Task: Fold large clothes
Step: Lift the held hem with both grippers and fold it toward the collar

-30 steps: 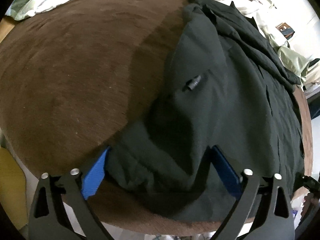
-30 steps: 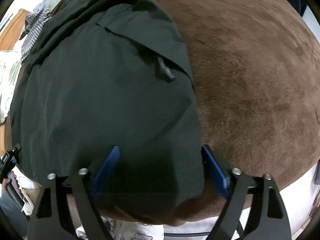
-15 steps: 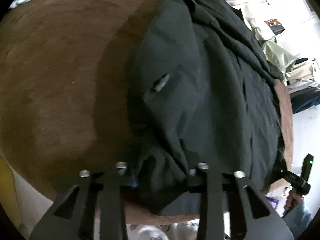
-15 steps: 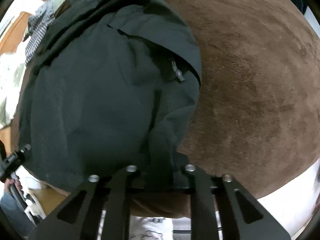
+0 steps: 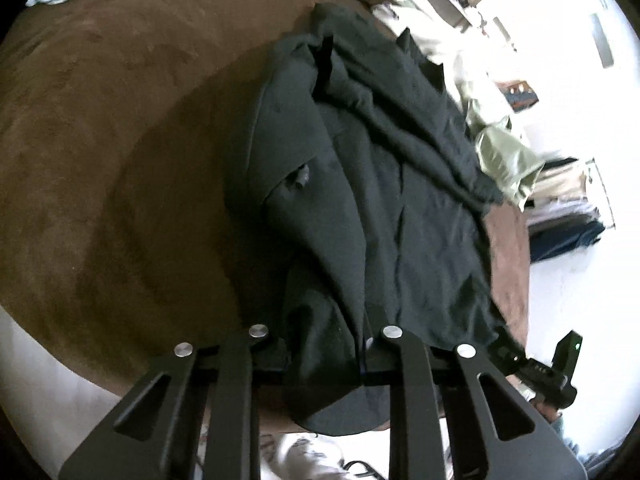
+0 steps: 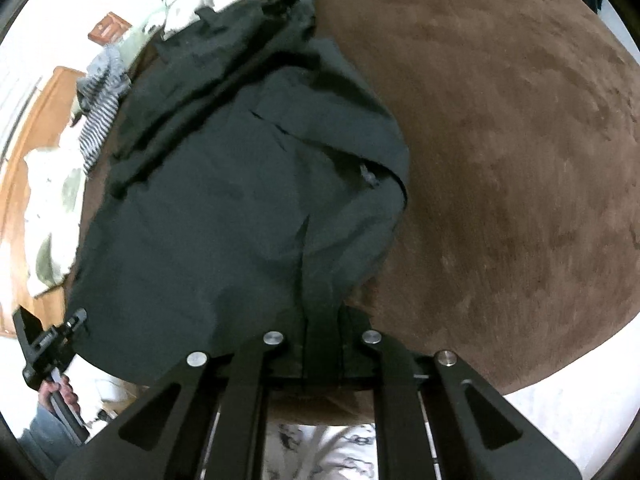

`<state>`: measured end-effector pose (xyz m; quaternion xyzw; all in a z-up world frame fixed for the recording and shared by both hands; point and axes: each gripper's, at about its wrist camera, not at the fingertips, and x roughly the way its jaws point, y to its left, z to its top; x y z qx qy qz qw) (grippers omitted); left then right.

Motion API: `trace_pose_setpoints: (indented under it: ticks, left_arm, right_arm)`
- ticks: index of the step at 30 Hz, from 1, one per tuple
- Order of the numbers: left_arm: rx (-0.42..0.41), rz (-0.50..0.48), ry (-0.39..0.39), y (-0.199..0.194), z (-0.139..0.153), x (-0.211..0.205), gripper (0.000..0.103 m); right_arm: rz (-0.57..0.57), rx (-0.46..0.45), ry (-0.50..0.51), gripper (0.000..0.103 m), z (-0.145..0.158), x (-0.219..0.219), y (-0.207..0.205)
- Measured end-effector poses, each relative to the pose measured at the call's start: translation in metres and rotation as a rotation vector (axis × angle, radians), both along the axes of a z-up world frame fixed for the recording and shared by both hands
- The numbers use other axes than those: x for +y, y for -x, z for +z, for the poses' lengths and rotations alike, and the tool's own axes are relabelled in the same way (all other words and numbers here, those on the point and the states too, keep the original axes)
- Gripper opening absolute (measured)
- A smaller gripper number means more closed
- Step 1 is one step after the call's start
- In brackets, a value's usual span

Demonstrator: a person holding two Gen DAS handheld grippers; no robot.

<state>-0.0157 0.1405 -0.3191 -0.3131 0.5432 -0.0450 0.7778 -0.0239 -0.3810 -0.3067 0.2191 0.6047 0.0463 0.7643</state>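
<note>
A large dark green-black garment [image 5: 400, 200] [image 6: 220, 200] lies spread on a brown plush surface [image 5: 100, 160] [image 6: 500, 140], with a zipper pull [image 5: 302, 174] [image 6: 370, 174] showing on each side. My left gripper [image 5: 324, 356] is closing its jaws on the bunched near hem at the garment's left corner; cloth fills the gap. At the right corner, my right gripper [image 6: 322, 356] is also closing, with a fold of the hem pinched between its pads. Both corners hang lifted off the surface. Each view catches the other gripper [image 5: 552, 368] [image 6: 44, 344] at its edge.
Pale green and white clothes [image 5: 504, 152] are piled past the garment's far end. A striped cloth [image 6: 100, 108] and more light clothes [image 6: 52, 200] lie toward a wooden floor [image 6: 36, 128]. Bare brown surface stretches to either side of the garment.
Both grippers went from wide open around the near hem to closed on it, then rose. The hem is now bunched and lifted, and the garment looks farther below.
</note>
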Motion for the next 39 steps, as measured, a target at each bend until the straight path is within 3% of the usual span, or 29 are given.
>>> trace_pose_setpoints:
  ticks: [12, 18, 25, 30, 39]
  left_arm:
    - [-0.157, 0.128, -0.015, -0.034, 0.071, 0.009, 0.020]
    - [-0.277, 0.178, -0.069, -0.067, 0.112, 0.014, 0.016]
    - [-0.386, 0.185, -0.120, -0.125, 0.134, 0.010, 0.016]
    - [-0.445, 0.216, -0.091, -0.171, 0.141, 0.012, 0.016]
    - [-0.483, 0.157, -0.083, -0.276, 0.140, 0.014, 0.016]
  right_arm:
    - [0.003, -0.204, -0.019, 0.008, 0.091, -0.002, -0.058]
    - [0.002, -0.333, -0.022, 0.008, 0.126, -0.006, -0.102]
    - [0.011, -0.461, -0.045, 0.008, 0.145, -0.003, -0.169]
    - [-0.006, -0.535, -0.024, 0.008, 0.154, 0.002, -0.211]
    - [-0.095, -0.611, 0.015, 0.008, 0.152, 0.015, -0.305]
